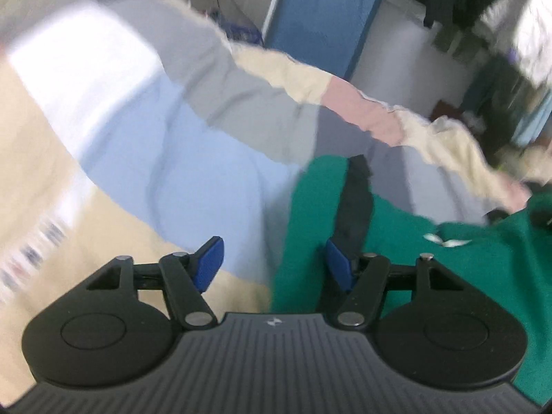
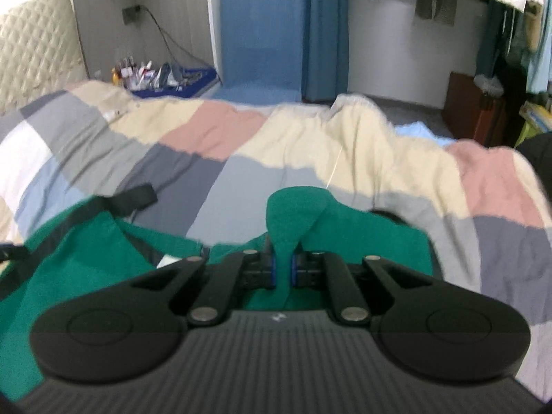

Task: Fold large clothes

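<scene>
A green garment (image 2: 86, 241) with black trim lies on a bed covered by a patchwork quilt (image 2: 241, 138). My right gripper (image 2: 283, 270) is shut on a bunched fold of the green garment, which stands up between its blue pads. In the left wrist view the green garment (image 1: 431, 258) lies at the right, with a black strip (image 1: 355, 200) running down it. My left gripper (image 1: 272, 264) is open and empty above the garment's left edge. That view is blurred by motion.
A blue chair (image 2: 262, 34) stands beyond the bed. A blue tray of small bottles (image 2: 162, 76) sits at the back left. Clothes hang on a rack (image 2: 510, 7) at the right, above a brown box (image 2: 472, 107).
</scene>
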{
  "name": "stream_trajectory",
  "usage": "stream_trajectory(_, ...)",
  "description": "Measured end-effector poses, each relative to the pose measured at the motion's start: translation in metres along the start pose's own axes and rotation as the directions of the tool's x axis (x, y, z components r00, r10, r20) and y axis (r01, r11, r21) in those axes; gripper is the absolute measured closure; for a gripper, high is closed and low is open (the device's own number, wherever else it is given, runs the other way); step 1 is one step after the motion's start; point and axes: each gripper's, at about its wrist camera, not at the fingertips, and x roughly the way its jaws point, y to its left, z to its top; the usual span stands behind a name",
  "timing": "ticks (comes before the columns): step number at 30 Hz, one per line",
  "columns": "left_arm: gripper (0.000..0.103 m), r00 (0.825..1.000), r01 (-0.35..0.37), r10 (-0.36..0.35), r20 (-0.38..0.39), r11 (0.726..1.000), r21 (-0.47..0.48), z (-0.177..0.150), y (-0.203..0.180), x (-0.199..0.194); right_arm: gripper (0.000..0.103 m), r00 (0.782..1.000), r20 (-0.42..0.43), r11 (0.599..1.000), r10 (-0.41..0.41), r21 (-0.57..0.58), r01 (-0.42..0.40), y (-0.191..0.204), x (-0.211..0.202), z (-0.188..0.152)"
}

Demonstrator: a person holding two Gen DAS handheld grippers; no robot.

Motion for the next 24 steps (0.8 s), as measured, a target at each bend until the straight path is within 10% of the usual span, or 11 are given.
stream_trajectory(7, 0.096, 0.999, 0.042, -0.042, -0.033, 0.999, -0.023, 0.008, -0.011, 0.015, 0.093, 0.999, 0.044, 0.999, 0.007, 0.054, -0.010, -0.010, -0.004, 0.015)
stream_trajectory(14, 0.099, 0.993, 0.038, -0.027, 0.119, 0.995, -0.089, 0.022, -0.009, -0.005, 0.093, 0.996, 0.090, 0.997, -0.011, 0.072, 0.004, -0.013, 0.011, 0.025)
stream_trajectory(24, 0.098, 0.998, -0.046, 0.048, 0.030, 0.997, -0.061, 0.024, 0.002, 0.047, 0.092, 0.995, -0.097, 0.994, -0.030, 0.102, 0.040, -0.015, 0.104, 0.000)
